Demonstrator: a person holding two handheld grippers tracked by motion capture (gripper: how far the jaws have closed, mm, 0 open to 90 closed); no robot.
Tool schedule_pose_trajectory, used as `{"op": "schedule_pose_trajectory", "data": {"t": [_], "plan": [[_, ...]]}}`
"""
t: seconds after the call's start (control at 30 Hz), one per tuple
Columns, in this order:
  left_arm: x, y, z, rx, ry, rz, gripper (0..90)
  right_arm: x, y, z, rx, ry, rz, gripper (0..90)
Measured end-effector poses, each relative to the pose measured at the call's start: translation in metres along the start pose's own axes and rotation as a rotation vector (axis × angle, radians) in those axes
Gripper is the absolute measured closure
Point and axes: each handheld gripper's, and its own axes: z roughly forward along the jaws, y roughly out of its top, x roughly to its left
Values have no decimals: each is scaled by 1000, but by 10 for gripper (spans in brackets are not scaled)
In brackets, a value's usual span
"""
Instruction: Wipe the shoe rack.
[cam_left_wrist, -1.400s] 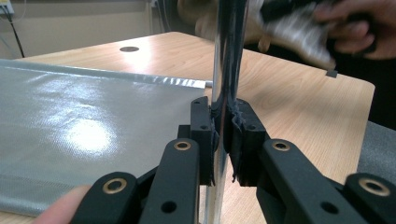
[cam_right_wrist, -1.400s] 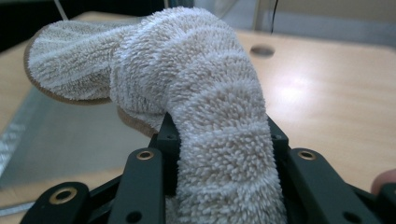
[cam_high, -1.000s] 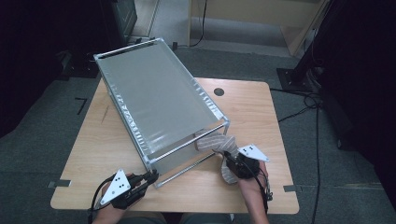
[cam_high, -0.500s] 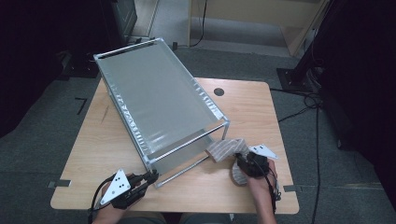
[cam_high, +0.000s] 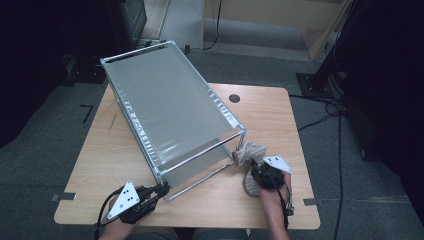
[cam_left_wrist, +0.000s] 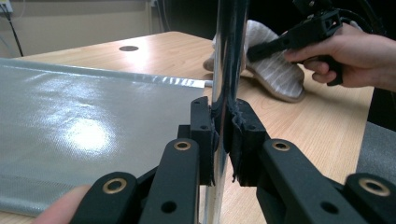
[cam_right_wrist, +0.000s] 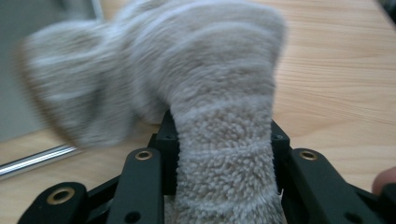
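A long silver box with a chrome frame lies slantwise on the wooden table. My left gripper is at its near corner. In the left gripper view this gripper is shut on the upright chrome post. A beige striped fluffy sock lies just right of the box's near end. My right gripper is shut on it. In the right gripper view the sock bulges up between the jaws of this gripper. The left gripper view shows the sock and the right gripper behind the post.
A round cable hole sits in the table's far right part. Dark equipment and cables stand on the floor to the right. Bare tabletop lies along the near edge between my hands and to the right of the box.
My right hand has shifted slightly right and toward the near edge, drawing the sock away from the box's end. The left gripper has stayed on the post.
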Motion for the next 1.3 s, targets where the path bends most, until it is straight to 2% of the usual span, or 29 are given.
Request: {"op": "schedule_pose_trajectory", "data": {"t": [0.13, 0.23, 0.3, 0.4, 0.5, 0.63, 0.73, 0.87, 1.0, 1.17, 1.3], "plan": [[0, 0, 0, 0, -1, 0, 820, 12, -4, 5, 32, 40, -30, 615], [0, 0, 0, 3, 0, 2, 820, 16, -9, 11, 84, 31, -51, 616], [0, 0, 0, 4, 1, 6, 821, 18, -10, 12, 89, 8, -62, 617], [0, 0, 0, 4, 0, 4, 821, 16, -6, 10, 55, -20, -30, 619], [0, 0, 0, 0, -2, 0, 821, 11, 2, 4, 9, -7, 16, 619], [0, 0, 0, 1, -1, 3, 821, 6, 16, -8, -68, -24, 46, 624], [0, 0, 0, 2, -2, 2, 821, 0, 28, -20, -138, -44, 89, 626], [0, -1, 0, 1, -2, -2, 821, 0, 37, -26, -186, -49, 105, 625], [0, -1, 0, 2, -2, -2, 821, 6, 31, -13, -149, -44, 78, 623], [0, -1, 0, 1, -3, -2, 821, 12, 14, 13, -29, -9, 40, 618], [0, -1, 1, 0, -5, -2, 820, 14, 8, 21, 12, -7, 41, 618]]}}
